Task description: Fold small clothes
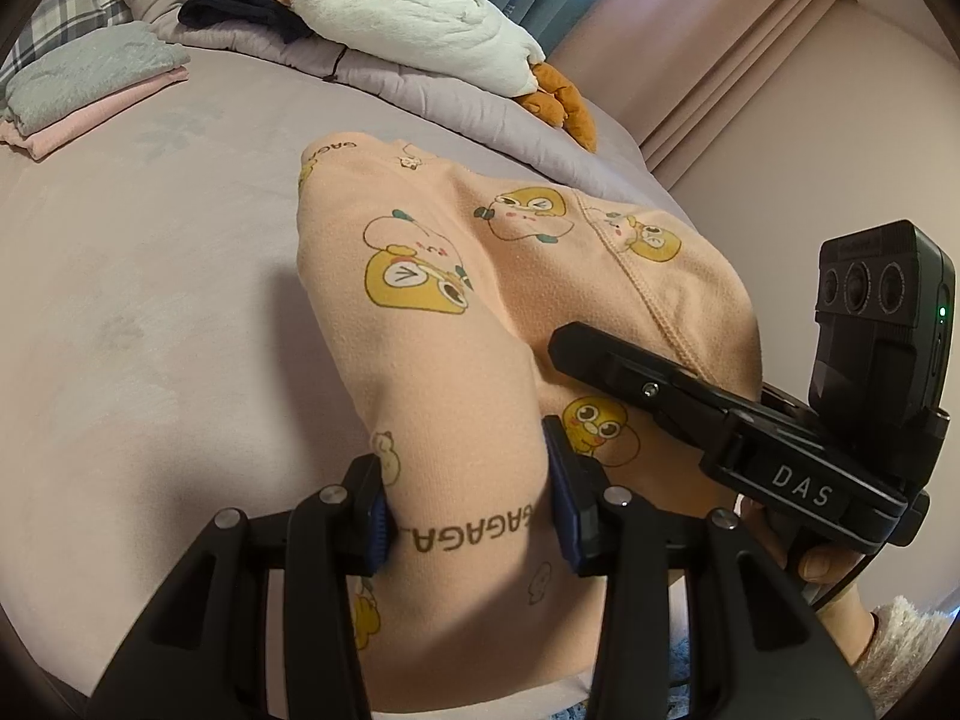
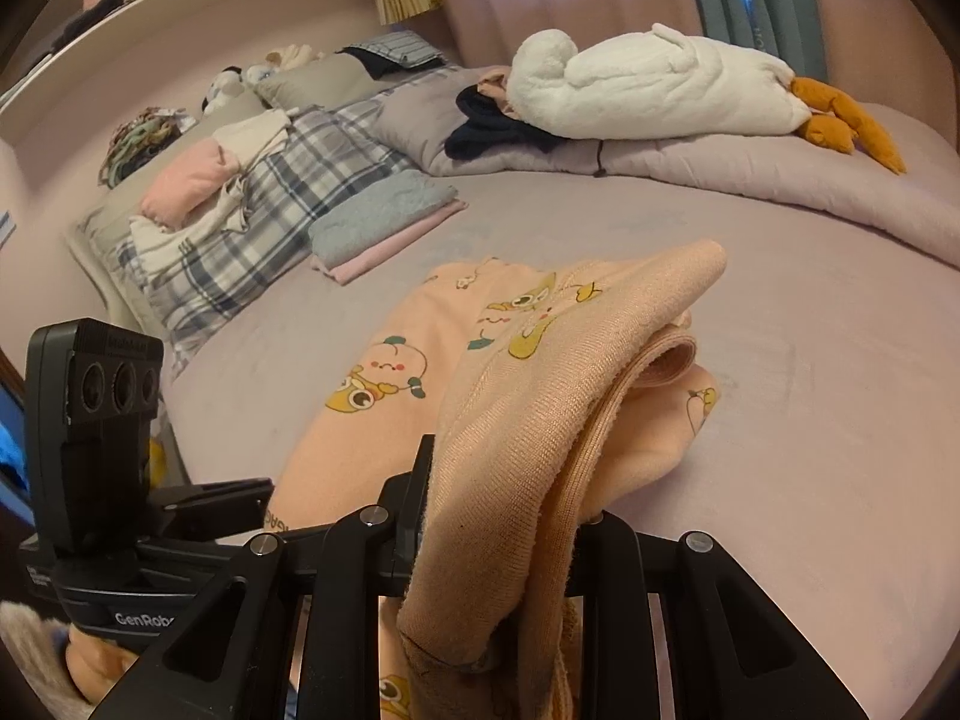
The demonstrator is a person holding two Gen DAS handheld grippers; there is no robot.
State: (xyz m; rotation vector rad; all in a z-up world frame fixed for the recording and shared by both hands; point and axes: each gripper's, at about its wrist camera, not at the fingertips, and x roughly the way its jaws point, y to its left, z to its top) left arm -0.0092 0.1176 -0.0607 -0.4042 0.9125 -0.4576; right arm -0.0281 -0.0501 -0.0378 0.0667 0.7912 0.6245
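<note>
A lilac-sheeted bed [image 2: 780,372] fills both views, with a folded stack of clothes [image 2: 384,222] set aside near the pillows. A peach cartoon-print garment [image 1: 456,312] lies mid-bed, its near edge lifted, seemingly ready for a fold. The left gripper [image 1: 471,516] pinches one bunched part; the right gripper [image 2: 498,516] clamps a ribbed hem.

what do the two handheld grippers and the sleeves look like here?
Both are matte black plastic linkage frames with silver pivot pins. The left gripper has blue ribbed pads on its jaws. The right gripper carries white "DAS" lettering, a boxy three-lens camera module with a green LED, and a dark cable. Its twin reads "GenRob". A fuzzy cream sleeve cuff shows at the wrist.
</note>
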